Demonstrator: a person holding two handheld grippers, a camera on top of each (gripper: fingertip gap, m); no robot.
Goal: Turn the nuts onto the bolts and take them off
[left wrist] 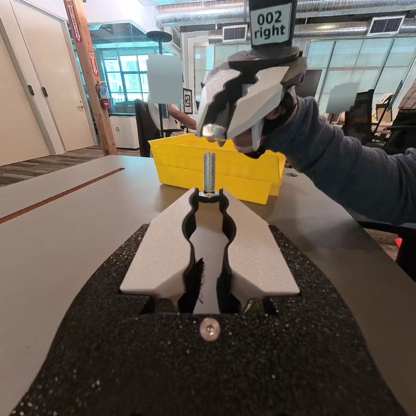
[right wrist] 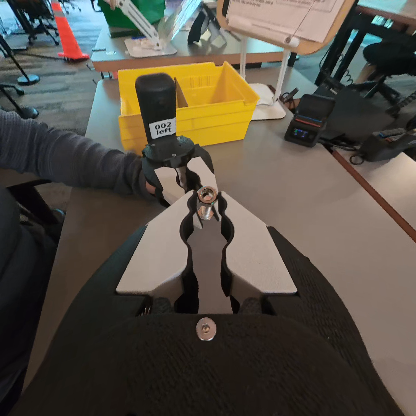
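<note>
My left gripper (left wrist: 209, 195) is shut on the head of a silver bolt (left wrist: 209, 173), which stands upright with its threaded end up. My right gripper (left wrist: 215, 132) hangs above it, shut on a silver hex nut (left wrist: 212, 131). A clear gap shows between the nut and the bolt's tip. In the right wrist view my right gripper (right wrist: 206, 195) holds the nut (right wrist: 206, 195) with its hole facing the camera. The bolt (right wrist: 204, 213) shows just below the nut. The left gripper (right wrist: 180, 180) lies behind the bolt, its tips hidden.
A yellow bin (left wrist: 225, 171) stands on the grey table (left wrist: 78, 236) just beyond the bolt; it also shows in the right wrist view (right wrist: 213, 108). A white stand (right wrist: 267, 108) with a board and a small black device (right wrist: 308, 121) sit at the right. My right fingertips sit around 5 centimeters from my left ones.
</note>
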